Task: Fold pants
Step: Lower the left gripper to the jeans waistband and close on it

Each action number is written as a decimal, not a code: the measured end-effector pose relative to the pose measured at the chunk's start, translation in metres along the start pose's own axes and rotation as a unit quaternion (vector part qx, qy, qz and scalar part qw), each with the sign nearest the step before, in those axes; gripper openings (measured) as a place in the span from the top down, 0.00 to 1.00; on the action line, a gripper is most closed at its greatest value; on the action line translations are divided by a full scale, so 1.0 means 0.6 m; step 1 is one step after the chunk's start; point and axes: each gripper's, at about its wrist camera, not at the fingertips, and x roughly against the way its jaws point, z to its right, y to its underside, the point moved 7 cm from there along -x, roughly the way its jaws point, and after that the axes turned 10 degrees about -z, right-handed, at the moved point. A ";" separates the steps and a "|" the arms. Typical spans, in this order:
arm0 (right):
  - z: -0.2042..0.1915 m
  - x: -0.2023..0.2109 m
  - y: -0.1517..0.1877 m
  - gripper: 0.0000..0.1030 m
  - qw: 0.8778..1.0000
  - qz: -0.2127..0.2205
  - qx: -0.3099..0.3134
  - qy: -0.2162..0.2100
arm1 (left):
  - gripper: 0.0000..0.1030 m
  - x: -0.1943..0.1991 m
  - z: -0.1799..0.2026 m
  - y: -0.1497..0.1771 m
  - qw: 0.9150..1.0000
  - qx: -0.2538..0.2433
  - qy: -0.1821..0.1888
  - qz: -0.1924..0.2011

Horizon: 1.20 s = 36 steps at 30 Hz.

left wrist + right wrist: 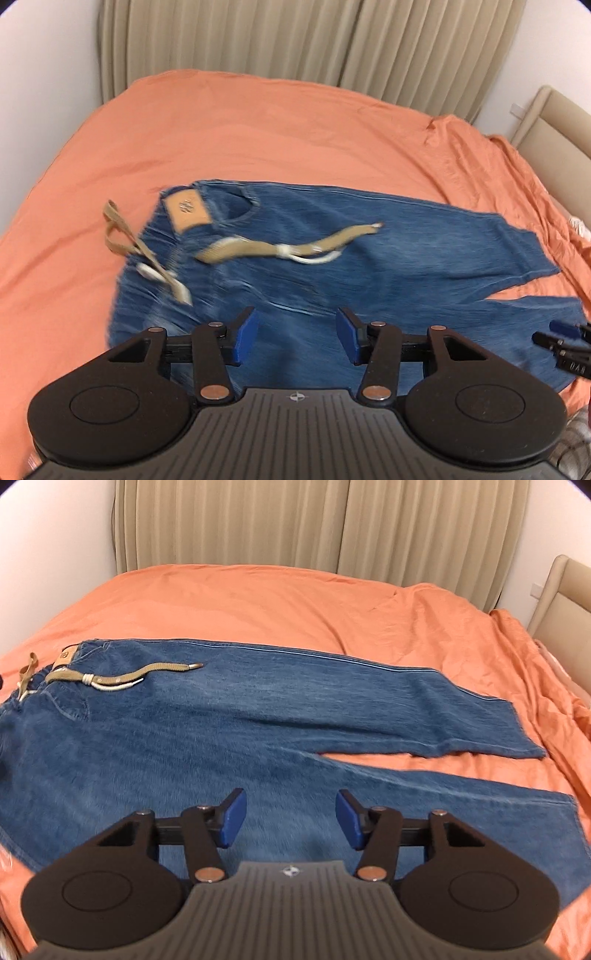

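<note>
The pants (pixel 221 731) lie flat on the bed (pixel 258 598), not folded yet. Both hand-held grippers, left (pixel 295 334) and right (pixel 290 818), hang over the pants, released and holding nothing. Next, I think, each must pinch the near leg's edge.

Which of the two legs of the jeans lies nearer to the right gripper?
The near leg of the blue denim jeans, directly under the open right hand-held gripper. The far leg lies toward the beige curtains, separated by orange sheet.

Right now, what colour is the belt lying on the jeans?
Tan, or khaki, with whitish ends; the belt shows sharpest in the right wrist view.
</note>
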 end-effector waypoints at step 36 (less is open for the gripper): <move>-0.033 -0.094 0.004 0.42 0.998 -0.034 0.024 0.036 | 0.92 -0.058 -0.141 -0.076 0.993 0.062 0.041 -0.092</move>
